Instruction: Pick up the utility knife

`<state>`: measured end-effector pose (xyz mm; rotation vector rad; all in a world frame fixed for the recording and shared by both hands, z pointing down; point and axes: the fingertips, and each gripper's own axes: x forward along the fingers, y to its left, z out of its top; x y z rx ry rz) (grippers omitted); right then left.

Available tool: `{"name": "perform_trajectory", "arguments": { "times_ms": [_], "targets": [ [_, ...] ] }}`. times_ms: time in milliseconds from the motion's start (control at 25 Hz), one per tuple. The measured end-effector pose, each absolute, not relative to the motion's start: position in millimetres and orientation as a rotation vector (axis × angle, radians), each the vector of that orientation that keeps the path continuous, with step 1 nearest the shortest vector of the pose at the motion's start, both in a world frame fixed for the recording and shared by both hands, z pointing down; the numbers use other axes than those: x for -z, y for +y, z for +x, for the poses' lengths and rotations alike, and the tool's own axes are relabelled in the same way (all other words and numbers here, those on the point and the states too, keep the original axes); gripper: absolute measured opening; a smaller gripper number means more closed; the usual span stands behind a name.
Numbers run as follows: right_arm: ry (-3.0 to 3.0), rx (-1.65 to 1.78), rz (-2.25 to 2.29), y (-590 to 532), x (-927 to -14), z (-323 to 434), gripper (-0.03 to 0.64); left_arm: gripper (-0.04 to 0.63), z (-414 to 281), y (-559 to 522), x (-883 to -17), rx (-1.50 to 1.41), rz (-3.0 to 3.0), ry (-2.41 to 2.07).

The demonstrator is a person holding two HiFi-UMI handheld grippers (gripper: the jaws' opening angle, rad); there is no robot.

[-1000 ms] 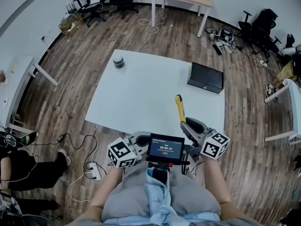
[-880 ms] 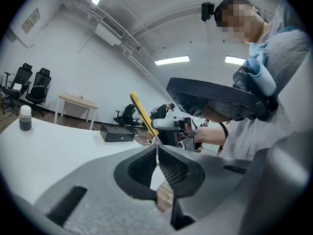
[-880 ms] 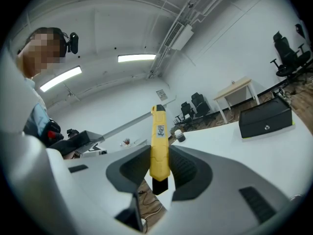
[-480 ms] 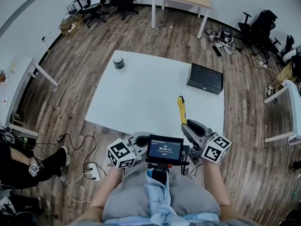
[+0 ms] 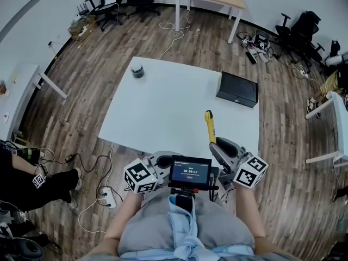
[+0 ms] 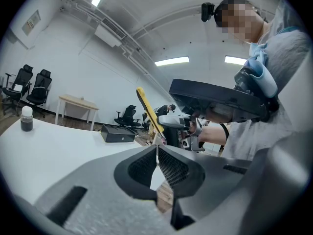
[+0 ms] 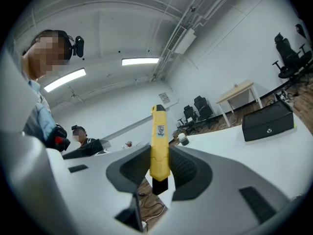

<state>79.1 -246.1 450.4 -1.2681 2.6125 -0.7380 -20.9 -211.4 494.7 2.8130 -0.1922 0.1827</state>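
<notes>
Left gripper (image 6: 157, 156), close to the body: jaws closed together, nothing between them. Right gripper (image 7: 159, 173) is clamped on the rear end of the yellow utility knife (image 7: 159, 136), which projects forward over the near edge of the white table (image 5: 163, 107). Farther back on the table: a black box (image 5: 237, 89) and a small dark jar (image 5: 137, 70).

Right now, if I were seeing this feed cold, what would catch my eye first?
First is the yellow utility knife, clamped between the jaws of the right gripper and pointing forward over the near right part of the white table. Next are the black box at the table's far right and the small dark jar at its far left corner. The left gripper is shut and empty.
</notes>
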Motion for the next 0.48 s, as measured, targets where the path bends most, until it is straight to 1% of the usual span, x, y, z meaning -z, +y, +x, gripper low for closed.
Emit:
{"name": "perform_trajectory", "arguments": {
  "times_ms": [480],
  "targets": [
    [2.629, 0.733, -1.263, -247.1, -451.2, 77.4, 0.127, 0.018, -20.4, -213.1, -494.9, -0.184, 2.808, -0.183]
  ]
}}
